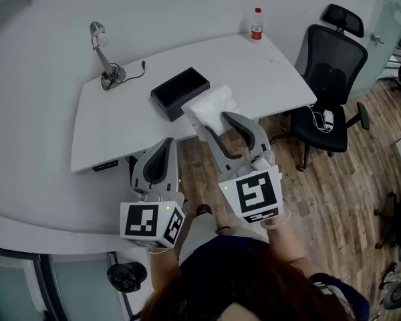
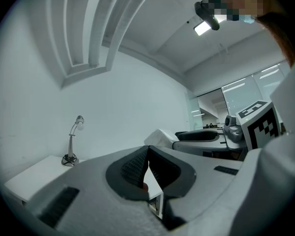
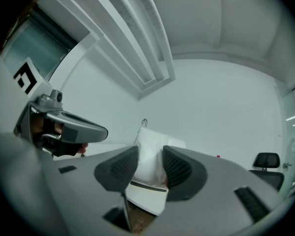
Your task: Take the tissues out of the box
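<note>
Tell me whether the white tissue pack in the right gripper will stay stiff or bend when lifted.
The tissue pack looks soft: it seems squeezed between the pads of the right gripper, so it would probably bend or sag. It is likely light, since one pinch holds it up.

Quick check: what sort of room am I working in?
Most likely an office: a white desk, a black swivel chair beside it, and a desk lamp on it.
</note>
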Available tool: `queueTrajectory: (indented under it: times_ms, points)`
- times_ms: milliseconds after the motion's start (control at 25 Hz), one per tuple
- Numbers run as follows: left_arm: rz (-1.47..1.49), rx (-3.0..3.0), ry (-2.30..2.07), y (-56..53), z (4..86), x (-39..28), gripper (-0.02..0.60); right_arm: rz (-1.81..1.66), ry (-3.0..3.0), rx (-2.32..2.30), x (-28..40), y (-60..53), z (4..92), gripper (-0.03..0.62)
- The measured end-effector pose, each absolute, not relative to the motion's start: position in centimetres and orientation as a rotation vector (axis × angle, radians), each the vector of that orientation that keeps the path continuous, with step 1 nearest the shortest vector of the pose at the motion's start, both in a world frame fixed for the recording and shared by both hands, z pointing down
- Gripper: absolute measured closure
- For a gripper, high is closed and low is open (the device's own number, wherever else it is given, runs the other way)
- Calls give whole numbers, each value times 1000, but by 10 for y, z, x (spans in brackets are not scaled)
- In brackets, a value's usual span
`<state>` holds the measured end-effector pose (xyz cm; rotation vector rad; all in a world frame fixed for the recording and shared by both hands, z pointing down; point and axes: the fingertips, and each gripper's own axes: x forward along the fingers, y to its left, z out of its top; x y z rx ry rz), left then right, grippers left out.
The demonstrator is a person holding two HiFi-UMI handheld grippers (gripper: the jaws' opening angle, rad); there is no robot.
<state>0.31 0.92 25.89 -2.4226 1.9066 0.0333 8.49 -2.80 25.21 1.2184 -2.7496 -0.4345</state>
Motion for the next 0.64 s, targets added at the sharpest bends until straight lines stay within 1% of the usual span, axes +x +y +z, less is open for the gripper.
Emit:
queueTrajectory:
  times_ms: [640]
  points:
    - [9, -2401, 1910, 22, 257, 20, 560, -436, -2776, 1207, 101, -14, 249, 428]
